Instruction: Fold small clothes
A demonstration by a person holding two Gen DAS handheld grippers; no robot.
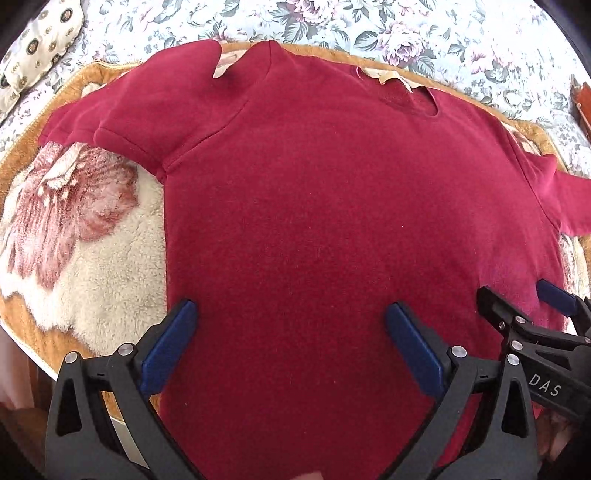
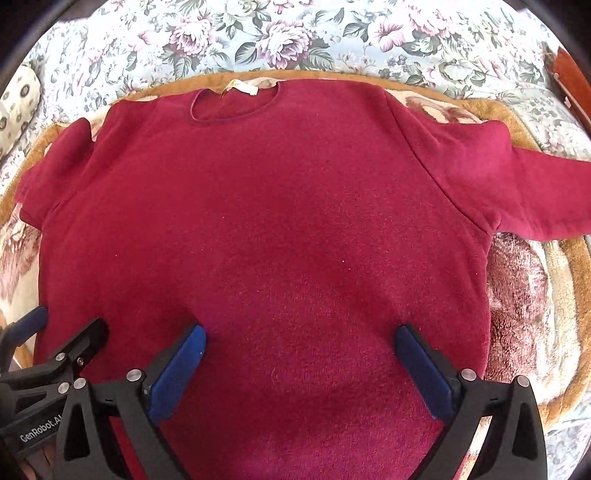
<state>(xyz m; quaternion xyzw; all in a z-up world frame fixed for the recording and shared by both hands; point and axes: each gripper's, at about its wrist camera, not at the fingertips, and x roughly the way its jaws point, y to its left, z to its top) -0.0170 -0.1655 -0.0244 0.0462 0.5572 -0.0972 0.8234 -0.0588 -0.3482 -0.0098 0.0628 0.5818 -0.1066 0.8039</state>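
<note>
A dark red long-sleeved sweater (image 1: 332,206) (image 2: 266,221) lies flat, collar (image 2: 236,107) at the far side with a pale label showing. Its left sleeve (image 1: 110,118) lies bunched beside the shoulder, and the right sleeve (image 2: 517,192) stretches out to the right. My left gripper (image 1: 291,310) hangs open over the lower left of the body with only fabric below. My right gripper (image 2: 301,332) stands open over the lower middle, nothing between its blue pads (image 2: 177,369). Each gripper shows at the edge of the other's view: the right gripper (image 1: 517,295) and the left gripper (image 2: 66,319).
The sweater rests on a fluffy cream blanket (image 1: 85,236) (image 2: 524,295) with a red flower pattern and a brown border. Under it is a floral bedsheet (image 2: 295,33). A patterned pillow (image 1: 37,48) lies far left, and a wooden edge (image 2: 572,85) shows far right.
</note>
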